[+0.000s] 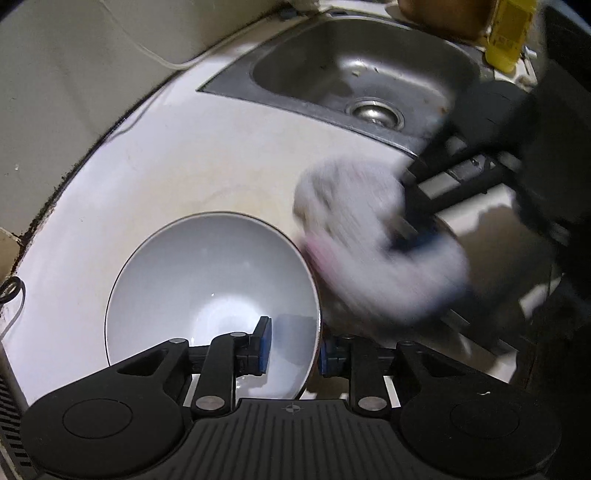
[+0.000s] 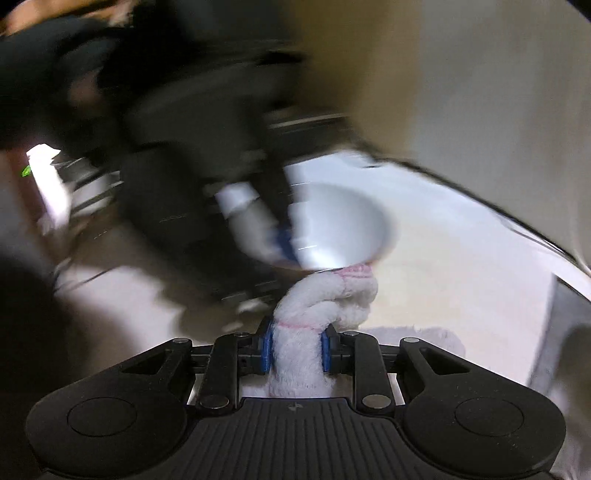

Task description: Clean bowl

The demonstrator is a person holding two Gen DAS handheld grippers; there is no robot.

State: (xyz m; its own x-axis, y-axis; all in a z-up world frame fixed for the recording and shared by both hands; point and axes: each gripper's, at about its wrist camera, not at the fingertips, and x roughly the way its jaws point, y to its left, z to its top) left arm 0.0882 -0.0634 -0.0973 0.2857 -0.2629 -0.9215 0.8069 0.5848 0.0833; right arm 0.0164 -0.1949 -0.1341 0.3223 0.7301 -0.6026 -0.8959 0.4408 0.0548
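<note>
- White bowl: sits upright on the pale countertop, in front of the steel sink; its interior is glossy and shows highlights.
- Left gripper: fingers straddle the bowl's near-right rim, one blue pad inside the bowl and the other outside; the jaws are narrow and pinch the wall.
- Right gripper: fingers closed onto a white terry cloth with pink stitching, which bulges forward in a twisted fold.
- Cloth position: in the right wrist view its front end touches the bowl's outer rim; in the left wrist view it appears motion-blurred just right of the bowl.
- Background: a yellow container stands beyond the sink; the right wrist view is heavily blurred.
</note>
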